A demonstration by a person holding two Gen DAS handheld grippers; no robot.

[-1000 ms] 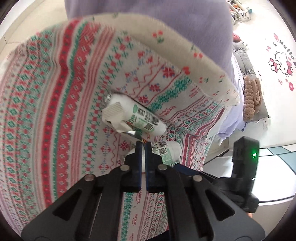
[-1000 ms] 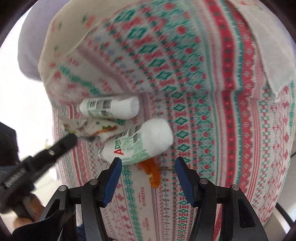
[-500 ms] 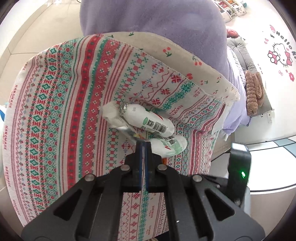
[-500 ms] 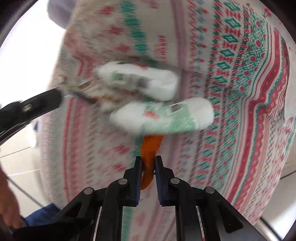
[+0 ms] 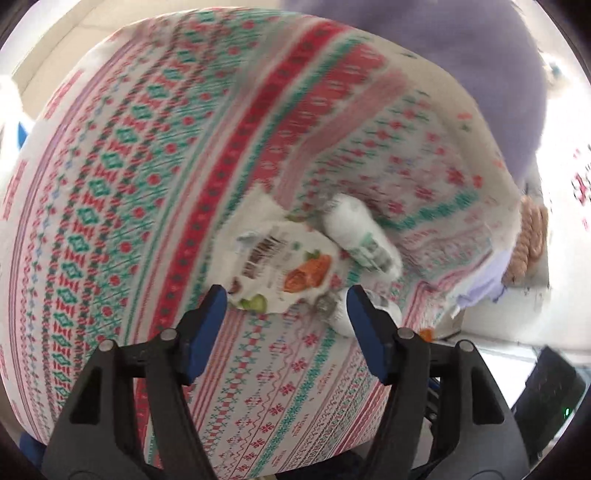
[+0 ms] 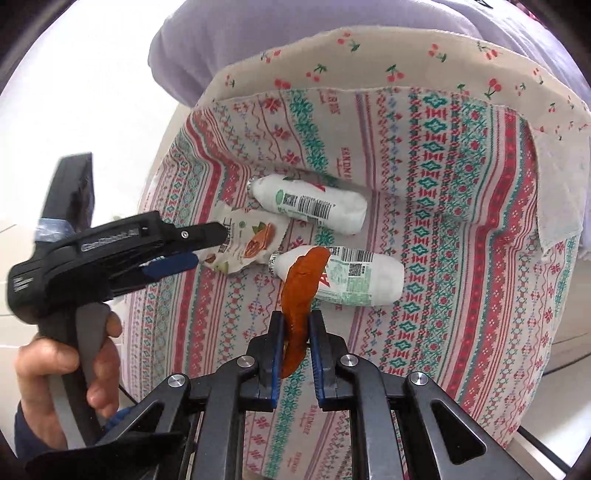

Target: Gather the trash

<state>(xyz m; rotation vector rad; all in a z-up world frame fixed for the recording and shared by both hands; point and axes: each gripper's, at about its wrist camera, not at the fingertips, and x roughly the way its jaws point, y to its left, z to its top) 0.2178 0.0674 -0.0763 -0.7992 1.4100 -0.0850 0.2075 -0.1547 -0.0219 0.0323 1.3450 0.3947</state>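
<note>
A crumpled snack wrapper [image 5: 284, 266] lies on the patterned cloth [image 5: 147, 166], just ahead of my open left gripper [image 5: 286, 301]; it also shows in the right wrist view [image 6: 251, 243]. Two small white bottles lie beside it: one farther [image 6: 310, 203], one nearer [image 6: 354, 280]; the left wrist view shows the farther bottle [image 5: 364, 232]. My right gripper [image 6: 297, 323] is shut on a strip of orange peel [image 6: 301, 291], held above the cloth in front of the nearer bottle. The left gripper [image 6: 203, 245] shows at the wrapper's left edge.
The cloth [image 6: 461, 221] covers a raised surface with a cherry-print lining [image 6: 406, 62] folded over at the back. A lilac fabric [image 6: 258, 33] lies behind it. A hand [image 6: 70, 373] holds the left gripper. White floor lies at the left.
My left gripper opened and let go of the wrapper, which now lies on the cloth. My right gripper closed on the orange peel and lifted it off the cloth.
</note>
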